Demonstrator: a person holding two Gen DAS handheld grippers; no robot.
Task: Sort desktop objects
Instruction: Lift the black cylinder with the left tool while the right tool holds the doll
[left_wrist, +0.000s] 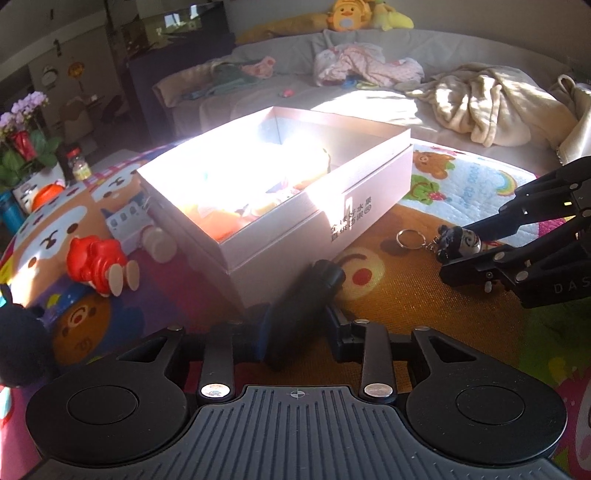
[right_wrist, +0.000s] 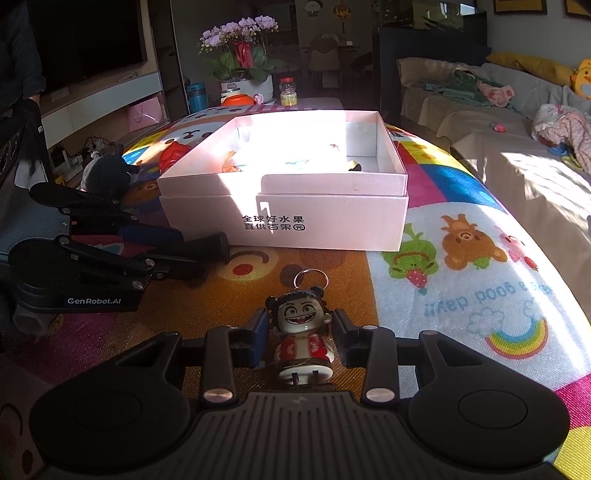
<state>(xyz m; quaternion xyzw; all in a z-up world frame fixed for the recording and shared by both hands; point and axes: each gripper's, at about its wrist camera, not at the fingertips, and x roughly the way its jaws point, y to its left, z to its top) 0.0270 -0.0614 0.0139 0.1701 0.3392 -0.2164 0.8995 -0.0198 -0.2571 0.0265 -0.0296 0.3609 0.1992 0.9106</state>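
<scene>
A pink open box (left_wrist: 321, 221) (right_wrist: 321, 218) with several toys inside stands on the colourful play mat. My left gripper (left_wrist: 299, 328) is shut on a black cylinder (left_wrist: 306, 299), which also shows in the right wrist view (right_wrist: 199, 251), just in front of the box. My right gripper (right_wrist: 301, 334) sits around a doll keychain (right_wrist: 303, 332) with black hair, a grinning face and a metal ring (right_wrist: 311, 277); its jaws are close on both sides of the doll. The doll also shows in the left wrist view (left_wrist: 460, 240).
A red figure (left_wrist: 98, 264), a white toy plane (left_wrist: 127, 221) and a dark plush (left_wrist: 22, 347) lie left of the box. A sofa (left_wrist: 369, 96) with clothes and a blanket is behind. Flowers (right_wrist: 240, 48) and jars stand at the far end.
</scene>
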